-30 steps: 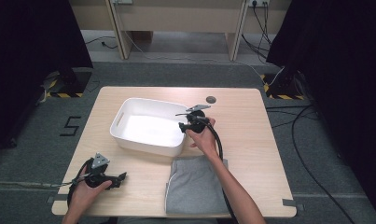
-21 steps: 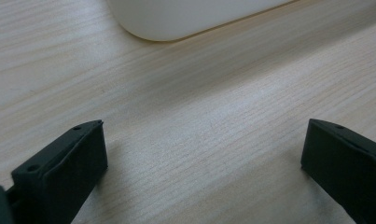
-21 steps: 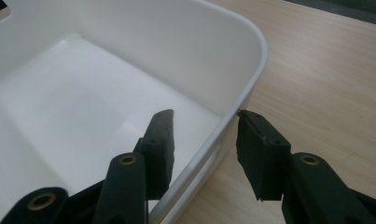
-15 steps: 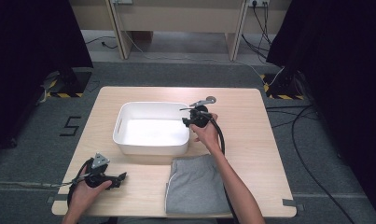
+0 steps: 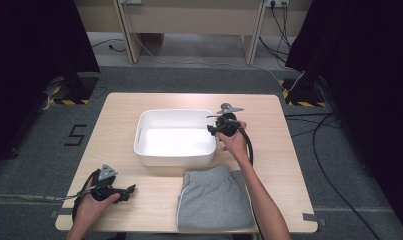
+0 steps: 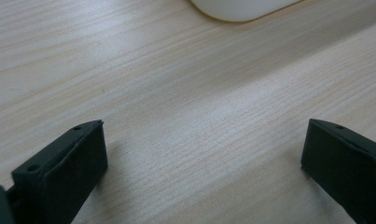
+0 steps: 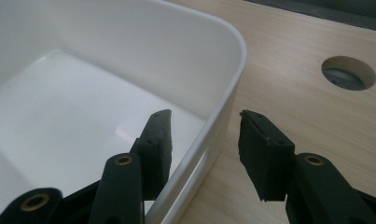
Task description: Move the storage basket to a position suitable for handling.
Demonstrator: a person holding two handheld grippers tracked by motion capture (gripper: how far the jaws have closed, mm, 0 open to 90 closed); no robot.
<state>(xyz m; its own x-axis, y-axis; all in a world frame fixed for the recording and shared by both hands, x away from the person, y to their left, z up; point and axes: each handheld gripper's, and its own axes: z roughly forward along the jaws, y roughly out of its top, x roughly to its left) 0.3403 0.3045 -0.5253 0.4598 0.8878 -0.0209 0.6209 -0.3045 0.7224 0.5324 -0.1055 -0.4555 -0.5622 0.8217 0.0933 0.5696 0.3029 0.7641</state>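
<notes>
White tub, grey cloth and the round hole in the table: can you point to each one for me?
White tub (image 5: 175,141), high view, on its bare floor.
Grey cloth (image 5: 215,197), high view, on the middle of the folded fabric.
Round hole (image 7: 348,73), right gripper view, on the grey inside of the hole.

The tub sits at the middle of the table, and the folded cloth lies just below it toward the bottom edge of the frame. My right tongs straddle the tub's right wall, one jaw inside, one outside. My left tongs rest on the table at lower left, well apart from the tub. A round hole lies beyond the tub's far right corner.
</notes>
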